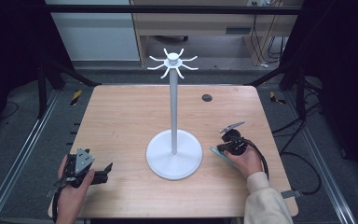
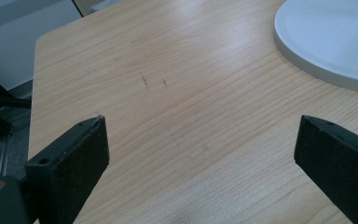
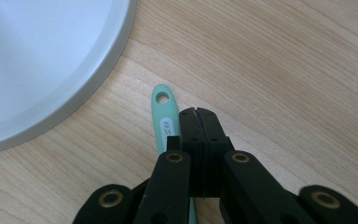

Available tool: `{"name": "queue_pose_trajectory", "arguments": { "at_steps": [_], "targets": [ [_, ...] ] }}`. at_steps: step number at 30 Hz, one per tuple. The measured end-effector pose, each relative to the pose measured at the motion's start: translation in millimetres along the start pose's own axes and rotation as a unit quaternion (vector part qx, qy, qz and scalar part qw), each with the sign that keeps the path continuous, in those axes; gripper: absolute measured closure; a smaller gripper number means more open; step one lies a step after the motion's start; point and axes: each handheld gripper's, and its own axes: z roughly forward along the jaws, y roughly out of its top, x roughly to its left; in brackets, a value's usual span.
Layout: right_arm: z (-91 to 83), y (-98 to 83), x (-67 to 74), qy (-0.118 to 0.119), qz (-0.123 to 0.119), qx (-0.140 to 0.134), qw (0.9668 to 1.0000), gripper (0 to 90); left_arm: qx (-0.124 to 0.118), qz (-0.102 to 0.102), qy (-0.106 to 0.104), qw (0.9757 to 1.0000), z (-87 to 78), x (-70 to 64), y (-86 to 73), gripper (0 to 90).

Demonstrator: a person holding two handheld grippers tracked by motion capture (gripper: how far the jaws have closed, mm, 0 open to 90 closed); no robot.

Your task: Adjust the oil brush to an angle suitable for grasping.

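Pale wood runs under everything: your worktop (image 1: pixel 121 121) carries a white stand (image 1: pixel 174 116) with a round base, a tall pole and a crown of curved hooks at the top, all of them bare. No container is on the worktop, so nothing holds anything yet.

Over on your right, the right gripper (image 1: pixel 224 148) sits low on the worktop just beside the stand's base. In the right gripper view its jaws are pressed together, and the mint-green handle (image 3: pixel 162 116) lies on the wood alongside them, its hanging hole pointing toward the base rim. The handle runs back under the linkage, so I can't tell for sure whether the jaws pinch it or simply rest closed next to it; it looks more beside than between. In the high view the same green sliver (image 1: pixel 218 152) pokes out just left of your right hand.

Your left gripper (image 1: pixel 103 171) waits near the front left edge, jaws spread wide over bare wood, gripping nothing, well apart from the tool.

Judging by the layout, you're at the pick-up step, with hanging on a hook to follow. Next you'd want a sure pinch on the handle that leaves the hole free, then a high lift to the crown.
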Motion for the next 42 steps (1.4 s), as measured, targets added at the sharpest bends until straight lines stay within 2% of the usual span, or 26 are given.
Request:
{"name": "queue_pose_trajectory", "arguments": {
  "at_steps": [5,8,10,11,16,19,23,26,31,33,39,40,42],
  "targets": [
    [-0.3,0.1,2.7,0.014,-0.008,0.005,0.9999,90.0,0.001,0.001,0.0,1.0,0.1,-0.1,-0.1,2.7],
    [-0.8,-0.8,8.0,0.035,-0.027,0.011,0.9989,90.0,0.0,0.0,0.0,1.0,-0.1,0.1,-0.1,2.7],
    [-0.9,-1.0,9.9,0.04,-0.031,0.012,0.9987,90.0,0.001,0.0,0.0,1.0,-0.1,0.2,-0.2,2.7],
    [-1.1,-1.2,11.7,0.044,-0.041,0.015,0.9981,90.0,0.002,0.001,0.0,1.0,0.0,0.1,-0.1,2.7],
    [-4.7,-1.0,12.9,0.033,-0.044,0.015,0.9984,90.0,0.001,0.001,0.0,1.0,-0.1,-0.4,0.2,2.7],
    [-13.9,-2.3,16.2,0.023,-0.058,0.011,0.998,90.0,0.001,0.0,0.001,1.0,-0.2,0.1,-0.1,2.6],
    [-19.3,-6.8,18.1,0.017,-0.074,0.023,0.9969,90.0,0.001,0.0,0.001,1.0,-0.3,0.2,-0.2,2.6],
    [-30.0,-11.7,18.6,0.011,-0.086,0.027,0.9958,89.9,0.002,0.001,0.002,1.0,-0.3,-0.3,-0.1,2.6],
    [-45.4,-20.7,13.9,-0.003,-0.109,0.045,0.993,83.9,0.003,0.002,0.002,1.0,0.2,-0.6,-0.2,2.7],
    [-51.8,-23.5,10.4,-0.008,-0.116,0.061,0.9914,78.2,0.004,0.002,0.001,1.0,0.3,-0.4,-0.3,2.6],
    [-56.6,-24.0,6.4,0.001,-0.128,0.08,0.9886,72.6,0.005,0.003,0.001,1.0,0.1,-0.7,-0.2,2.6],
    [-57.2,-24.1,5.7,0.006,-0.135,0.094,0.9864,72.5,0.004,0.003,0.001,1.0,0.3,-1.0,-0.1,2.6],
    [-55.9,-24.2,5.5,0.008,-0.141,0.104,0.9845,72.9,0.002,0.004,-0.001,1.0,0.1,-1.3,0.2,2.6]
  ]
}}
